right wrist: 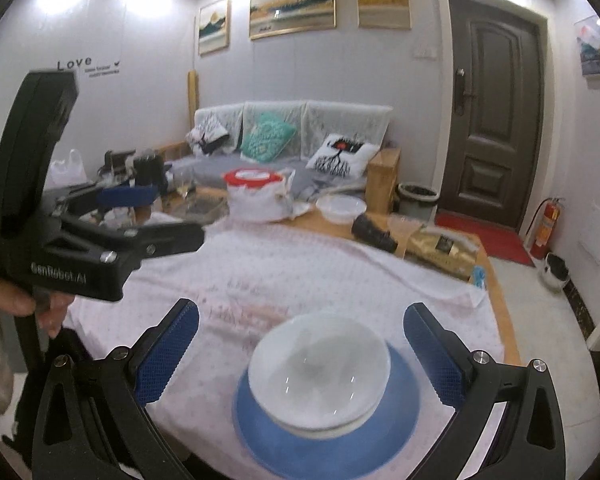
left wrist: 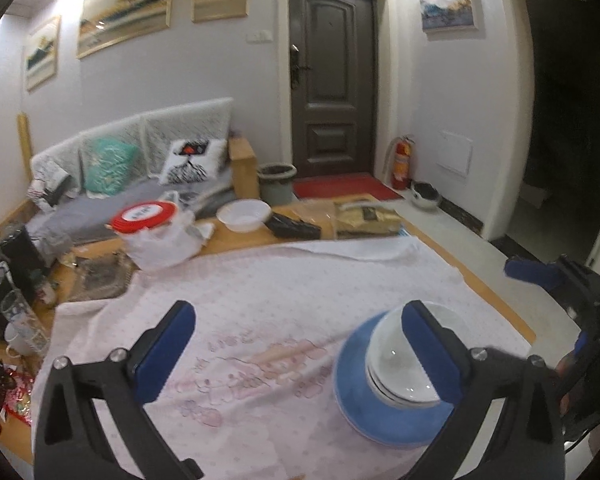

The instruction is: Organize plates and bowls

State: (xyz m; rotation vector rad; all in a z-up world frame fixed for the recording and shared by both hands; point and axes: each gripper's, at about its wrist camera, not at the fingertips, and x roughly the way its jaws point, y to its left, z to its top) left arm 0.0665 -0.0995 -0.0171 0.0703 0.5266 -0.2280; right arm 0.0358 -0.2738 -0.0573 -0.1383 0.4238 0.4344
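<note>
While nothing is held by either tool, both sets of jaws are seen spread wide. Stacked white bowls [right wrist: 319, 372] are set on a blue plate [right wrist: 328, 436], which rests on the pale patterned cloth [right wrist: 284, 268] covering the counter [right wrist: 496, 280]; in the right wrist view the stack sits at lower centre, framed between the blue pads of the right gripper [right wrist: 301, 354] without being touched. In the left wrist view the same bowls [left wrist: 404, 364] and plate [left wrist: 380, 412] are found at lower right, partly hidden behind the right-hand finger of the left gripper [left wrist: 296, 344]; contact there cannot be told. The left gripper [right wrist: 128, 196] is also shown at the left of the right wrist view, gripped by a hand [right wrist: 28, 304]. Another white bowl [right wrist: 341, 206] is placed farther back on the counter, beside a red-lidded container [right wrist: 256, 184]. A sofa [right wrist: 292, 136] and a dark door [right wrist: 496, 112] are seen beyond
</note>
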